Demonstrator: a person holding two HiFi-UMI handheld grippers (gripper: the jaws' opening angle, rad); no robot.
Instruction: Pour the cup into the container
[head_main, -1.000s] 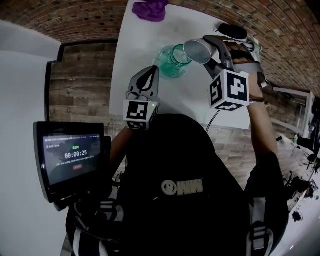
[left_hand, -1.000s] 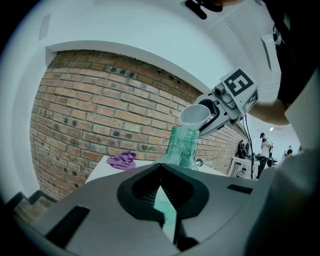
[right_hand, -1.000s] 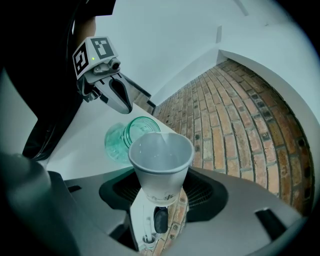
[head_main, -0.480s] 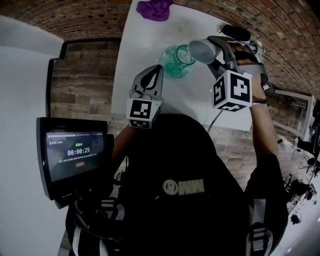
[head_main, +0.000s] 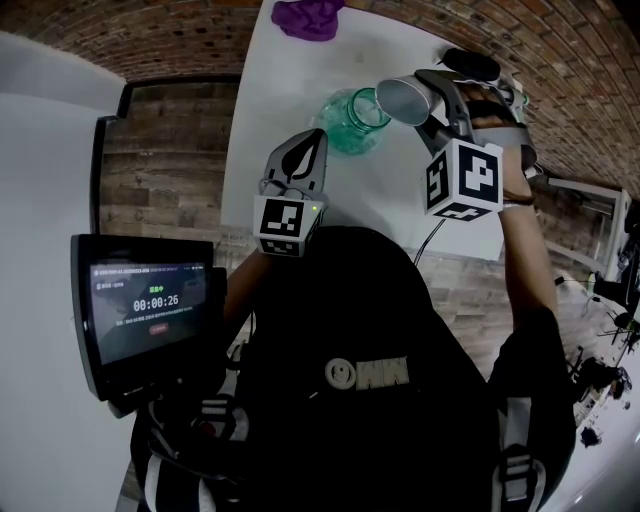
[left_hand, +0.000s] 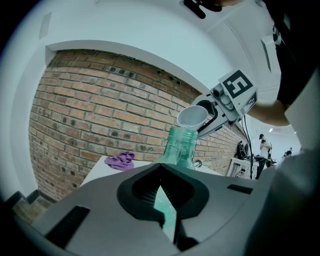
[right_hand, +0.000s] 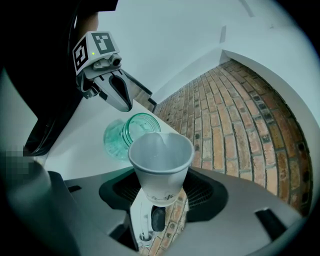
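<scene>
A white paper cup (head_main: 400, 100) hangs tilted in the air, my right gripper (head_main: 428, 100) shut on its lower body. Its rim points at the mouth of a green glass jar (head_main: 355, 120) that stands on the white table (head_main: 300, 80). In the right gripper view the cup (right_hand: 161, 160) sits between the jaws, its inside pale, and no stream shows. The jar (right_hand: 131, 132) lies just beyond it. My left gripper (head_main: 315, 140) hovers near the jar's front side, jaws together and holding nothing. Its own view shows the jar (left_hand: 179, 147) and the cup (left_hand: 193, 117) above it.
A purple cloth (head_main: 310, 15) lies at the table's far end. A dark object (head_main: 470, 62) sits by the right edge. A monitor (head_main: 150, 310) with a timer stands at my left. Brick wall surrounds the table; a wooden floor shows to its left.
The whole view shifted slightly upward. The cup keeps the same tilt over the jar, and both grippers stay where they were.
</scene>
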